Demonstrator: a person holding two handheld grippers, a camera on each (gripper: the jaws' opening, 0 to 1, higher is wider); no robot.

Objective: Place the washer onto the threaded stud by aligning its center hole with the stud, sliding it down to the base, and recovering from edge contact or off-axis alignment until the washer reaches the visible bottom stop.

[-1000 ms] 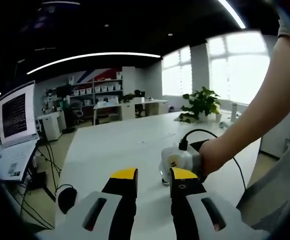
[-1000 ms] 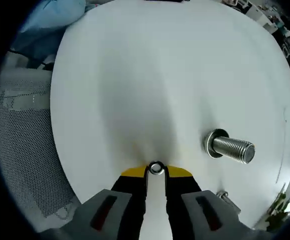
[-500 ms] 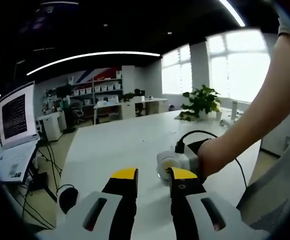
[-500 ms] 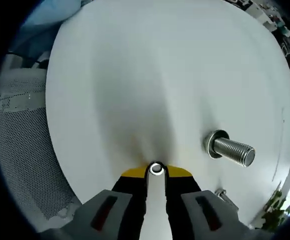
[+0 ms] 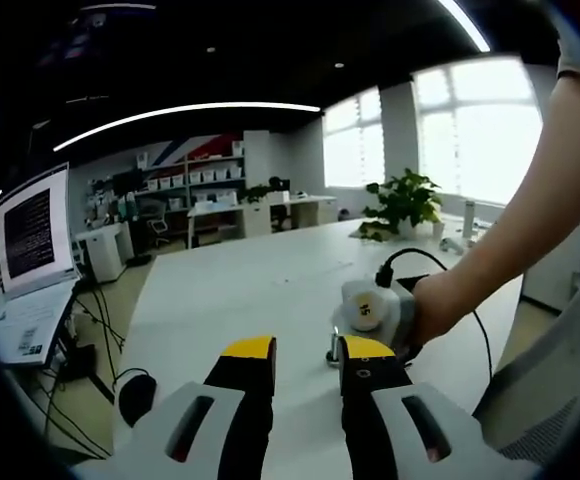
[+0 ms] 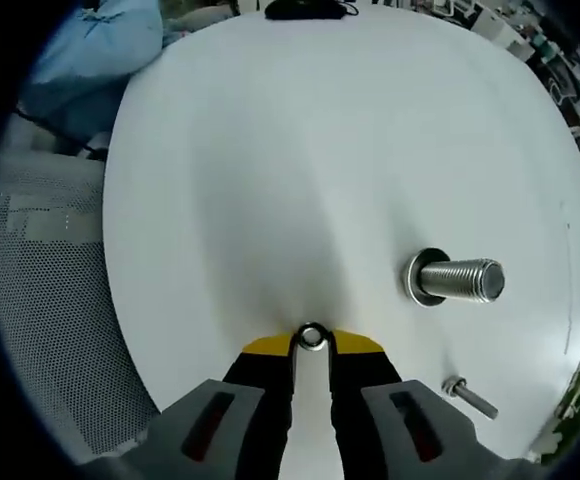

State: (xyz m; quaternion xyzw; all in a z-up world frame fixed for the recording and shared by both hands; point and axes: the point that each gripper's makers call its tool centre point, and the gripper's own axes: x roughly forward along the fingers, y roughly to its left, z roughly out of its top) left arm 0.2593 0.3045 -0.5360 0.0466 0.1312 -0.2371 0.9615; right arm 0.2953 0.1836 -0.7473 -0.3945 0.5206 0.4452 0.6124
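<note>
Between the closed yellow fingertips of your right gripper [image 6: 312, 342] you hold the washer [image 6: 312, 336], and the threaded stud [image 6: 458, 279] stands to the right of them, well apart, its long axis pointing up from the table [image 6: 270, 160].

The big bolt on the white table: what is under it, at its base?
A metal ring lies flat around the foot of the big bolt, which stands upright on the white table. The bolt's shaft covers part of the ring, and the contact underneath cannot be seen.
</note>
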